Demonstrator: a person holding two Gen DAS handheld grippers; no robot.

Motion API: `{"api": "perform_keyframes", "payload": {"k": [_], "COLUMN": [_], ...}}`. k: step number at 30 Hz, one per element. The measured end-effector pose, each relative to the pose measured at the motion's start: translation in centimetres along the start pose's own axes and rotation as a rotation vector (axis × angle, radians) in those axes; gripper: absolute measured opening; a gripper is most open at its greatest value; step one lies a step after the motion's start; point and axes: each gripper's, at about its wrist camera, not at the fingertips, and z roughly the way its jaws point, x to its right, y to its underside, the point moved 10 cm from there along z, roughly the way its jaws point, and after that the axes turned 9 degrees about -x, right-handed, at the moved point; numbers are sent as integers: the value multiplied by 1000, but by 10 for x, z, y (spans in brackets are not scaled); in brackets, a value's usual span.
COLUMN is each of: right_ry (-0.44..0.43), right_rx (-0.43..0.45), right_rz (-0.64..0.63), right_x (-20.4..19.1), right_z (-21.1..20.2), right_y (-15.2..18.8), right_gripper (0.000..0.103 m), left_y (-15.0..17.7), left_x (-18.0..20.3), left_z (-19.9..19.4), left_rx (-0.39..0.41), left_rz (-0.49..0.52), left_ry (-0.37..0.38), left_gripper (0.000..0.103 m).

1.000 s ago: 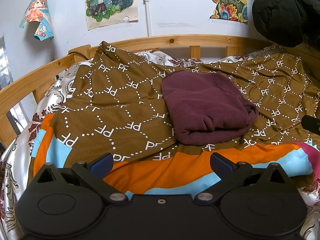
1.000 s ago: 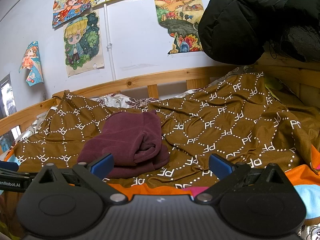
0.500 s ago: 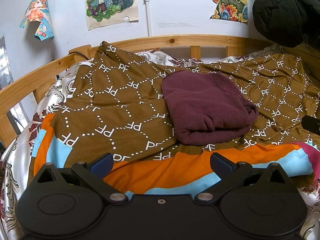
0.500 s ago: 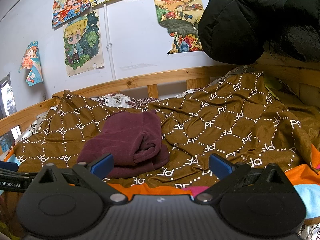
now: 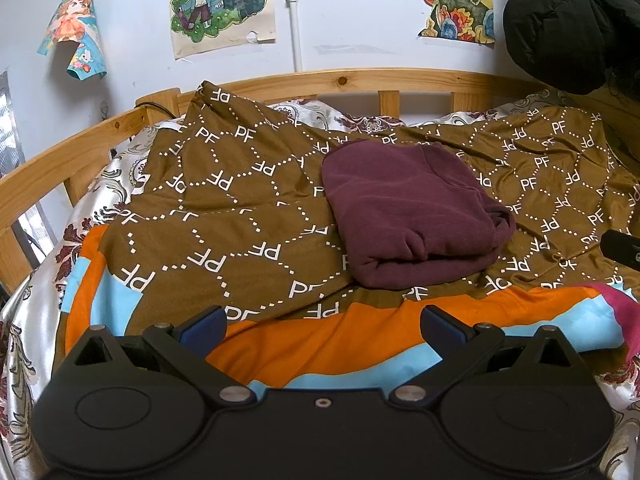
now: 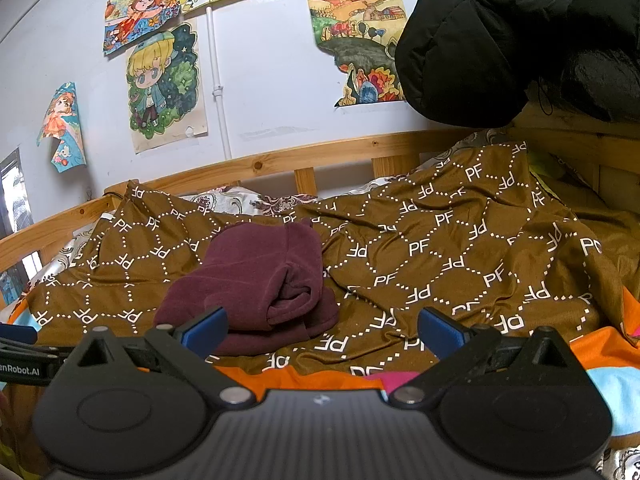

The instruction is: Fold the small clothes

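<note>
A folded maroon garment lies on a bed, resting on a brown blanket printed with white dotted hexagons and the letters "PF". The garment is a thick, roughly square bundle with several layers showing at its near edge and right side. From the right wrist view the same garment shows its rolled, stacked folds facing the camera.

Nearer than the garment, the blanket's border runs in orange and light blue bands. A silky floral sheet shows under the blanket, to the left of the garment. Behind the garment a wooden bed rail curves along a white wall. Above the rail, cartoon drawings are stuck to the wall, and a thin white pipe runs down between them. Up and to the right of the garment, a black padded jacket hangs over the bed's corner.

The left gripper is held low over the striped border, just short of the garment, with its two blue-tipped fingers spread wide apart and nothing between them. The right gripper sits to the right of the garment, its fingers also spread wide and empty; its left finger overlaps the garment's near edge in the picture, though I cannot tell whether it touches.
</note>
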Motion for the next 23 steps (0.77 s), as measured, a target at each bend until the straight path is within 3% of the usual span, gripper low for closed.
{"api": "perform_keyframes", "payload": {"k": [9,23], "right_ry": [0,5], "right_rx": [-1,-3], "right_rz": [2,7], "right_x": [0,-1], "right_z": [0,1], "right_y": [1,2], "right_gripper": [103,103], "left_y": [0,2], "left_x": [-1,7], "left_z": [0,-3], "left_rx": [0,2], "left_rz": [4,28], "left_ry": [-52,-41], "left_gripper": [102,102]}}
